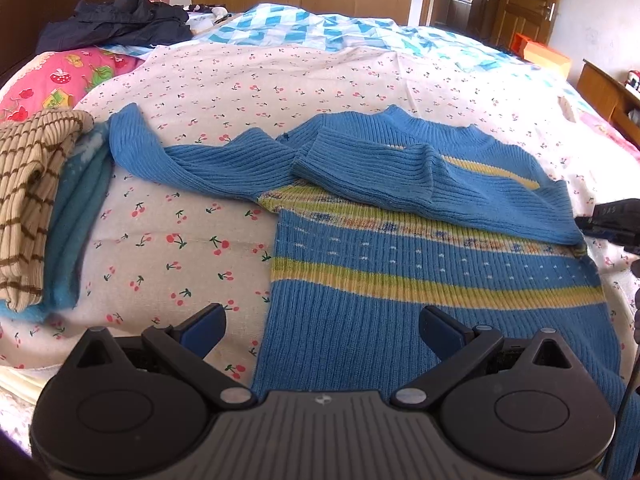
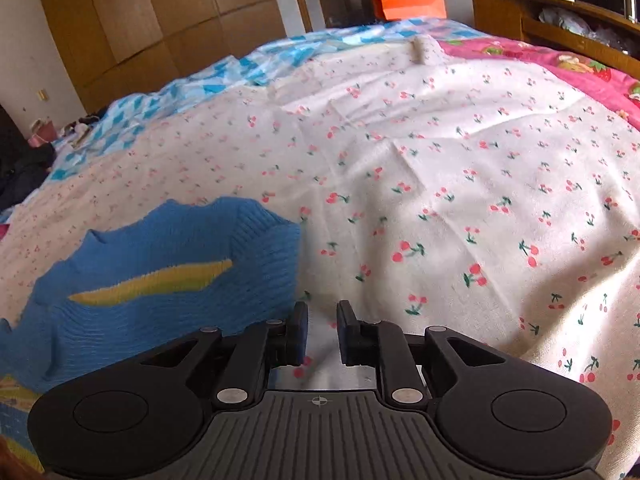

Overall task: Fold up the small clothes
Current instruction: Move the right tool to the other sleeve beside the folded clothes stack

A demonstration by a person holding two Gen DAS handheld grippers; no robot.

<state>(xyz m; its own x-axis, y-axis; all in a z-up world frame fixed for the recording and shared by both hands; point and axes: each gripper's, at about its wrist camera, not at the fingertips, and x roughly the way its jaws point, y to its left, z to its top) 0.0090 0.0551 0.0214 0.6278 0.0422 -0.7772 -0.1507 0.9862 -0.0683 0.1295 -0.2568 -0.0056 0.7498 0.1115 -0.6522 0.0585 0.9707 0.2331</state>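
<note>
We saw a blue knit sweater (image 1: 420, 276) lying flat on the bed, on a white sheet with small cherries (image 1: 180, 236). Its body had yellow bands and one patterned band. One sleeve (image 1: 372, 172) was folded across the chest, and the other sleeve (image 1: 168, 156) was stretched out to the left side of the picture, on the sheet.

Our left gripper (image 1: 322, 326) was above the lower hem of the sweater. Its jaws stood wide apart and nothing was between them; one finger was over the sheet and the other was over the blue knit.

Our right gripper (image 2: 322, 330) was just beside the shoulder edge of the sweater, over the bare sheet. Its jaws stood narrow, with a small gap, and we saw only the sheet in that gap, so it held nothing. In the left wrist view, a part of this gripper showed at the right edge, near the sweater's side.

At the left of the sweater there was a small pile: a beige garment with brown stripes (image 1: 28, 200) lay on a blue fluffy cloth (image 1: 80, 216). Further back a dark jacket (image 1: 120, 20) lay on the bed, and a pink printed cover (image 1: 60, 80) was near it.

The only container we could see was an orange box (image 2: 410, 4) behind the bed; what was inside it we could not tell.
</note>
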